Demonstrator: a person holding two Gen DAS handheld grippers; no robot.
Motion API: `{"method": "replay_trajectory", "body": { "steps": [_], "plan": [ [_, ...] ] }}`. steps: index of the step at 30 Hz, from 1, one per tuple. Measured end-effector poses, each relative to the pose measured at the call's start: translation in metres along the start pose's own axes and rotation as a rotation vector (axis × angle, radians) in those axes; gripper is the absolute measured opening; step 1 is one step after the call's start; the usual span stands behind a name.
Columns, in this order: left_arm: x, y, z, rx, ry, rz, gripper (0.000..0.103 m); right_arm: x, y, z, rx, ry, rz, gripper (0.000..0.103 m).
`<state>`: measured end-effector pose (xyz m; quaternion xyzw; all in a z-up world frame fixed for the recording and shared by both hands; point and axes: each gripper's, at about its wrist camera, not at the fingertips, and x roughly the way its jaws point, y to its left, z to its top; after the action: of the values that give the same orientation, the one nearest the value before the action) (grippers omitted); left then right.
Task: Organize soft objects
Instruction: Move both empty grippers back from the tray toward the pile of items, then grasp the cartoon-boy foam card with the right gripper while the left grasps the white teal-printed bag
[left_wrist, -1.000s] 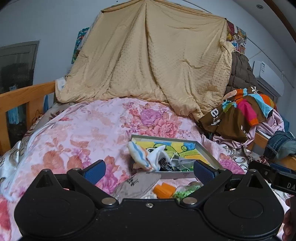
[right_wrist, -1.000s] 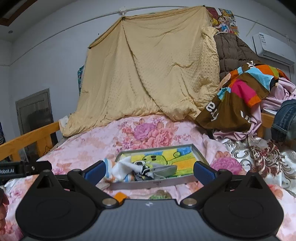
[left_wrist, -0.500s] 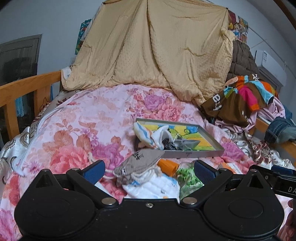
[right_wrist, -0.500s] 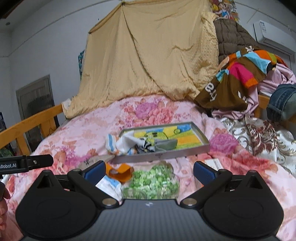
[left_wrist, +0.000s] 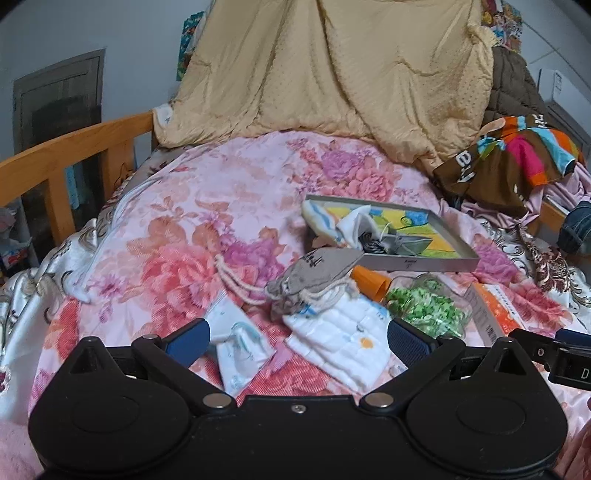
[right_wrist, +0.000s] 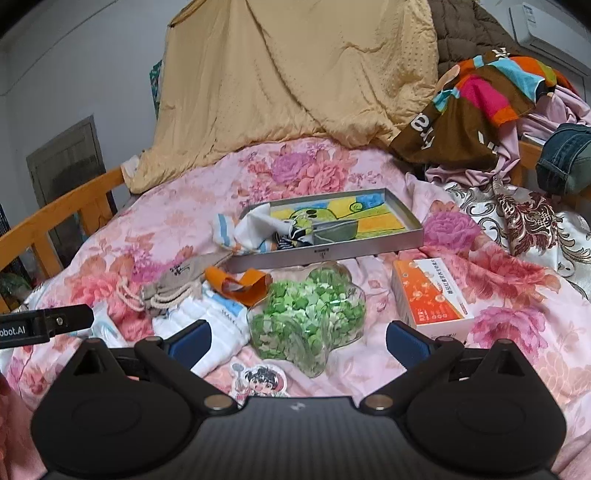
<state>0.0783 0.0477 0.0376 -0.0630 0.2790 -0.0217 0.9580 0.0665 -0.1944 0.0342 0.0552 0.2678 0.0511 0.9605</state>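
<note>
A grey metal tray (left_wrist: 417, 263) (right_wrist: 325, 253) with a colourful picture bottom lies on the floral bed and holds a striped sock (left_wrist: 321, 221) (right_wrist: 225, 230) and a grey pouch (right_wrist: 338, 229). In front of it lie a beige drawstring bag (left_wrist: 314, 273) (right_wrist: 173, 282), a white folded cloth (left_wrist: 343, 332) (right_wrist: 207, 317), a small white pouch (left_wrist: 240, 350) and an orange band (left_wrist: 369, 282) (right_wrist: 240, 284). My left gripper (left_wrist: 297, 338) is open and empty above the white cloth. My right gripper (right_wrist: 297, 338) is open and empty above a clear bag of green bits (right_wrist: 308, 314) (left_wrist: 424, 310).
An orange and white box (right_wrist: 432, 295) lies right of the green bag. A cartoon sticker (right_wrist: 260, 380) lies near my right gripper. A beige blanket (left_wrist: 332, 74) hangs behind, clothes (right_wrist: 480, 103) pile at the right, and a wooden rail (left_wrist: 55, 162) edges the left.
Both grippers have tilted down and moved back toward the near edge, so the items in front of the tray have come into view. Both stay open and empty.
</note>
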Motion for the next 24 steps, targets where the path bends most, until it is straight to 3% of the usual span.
{"method": "replay_trajectory", "body": {
  "steps": [24],
  "plan": [
    [0.011,0.021,-0.003,-0.103,0.158,0.128,0.102,0.026,0.027,-0.021,-0.087,0.159,0.096,0.103]
  ]
}}
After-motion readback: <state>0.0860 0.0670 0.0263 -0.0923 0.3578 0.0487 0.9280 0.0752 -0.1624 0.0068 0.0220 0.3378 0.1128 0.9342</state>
